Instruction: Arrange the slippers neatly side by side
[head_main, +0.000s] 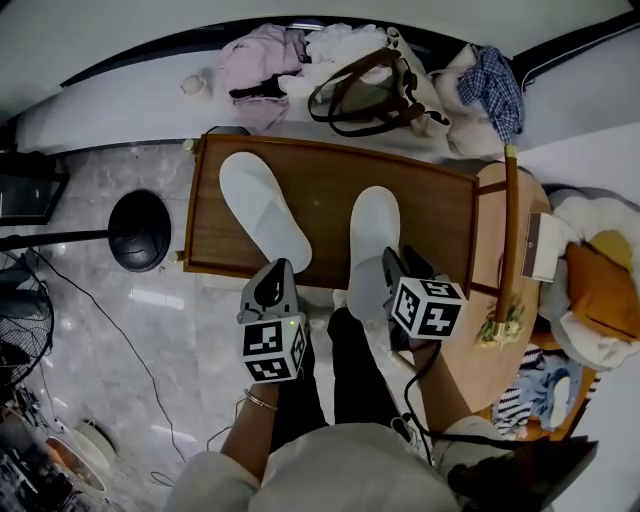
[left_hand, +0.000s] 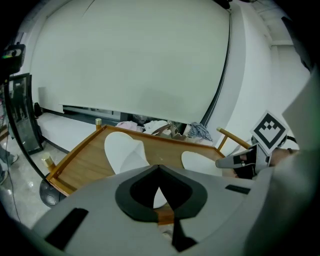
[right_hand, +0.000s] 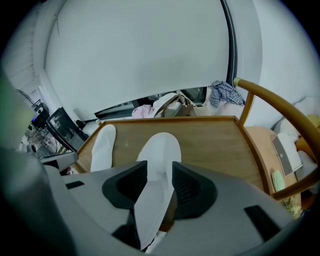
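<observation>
Two white slippers lie toes-away on a wooden tray table. The left slipper slants toward the far left. The right slipper points straight away, its heel over the near edge. My right gripper is open, and the right slipper's heel runs between its jaws without the pads pressing it. My left gripper hangs just off the near edge behind the left slipper's heel, jaw tips together and nothing in them.
Beyond the tray sit a brown-handled bag, pink clothes and a plaid cloth. A curved wooden rail and a round side table stand at the right. A black round lamp base rests on the floor at the left.
</observation>
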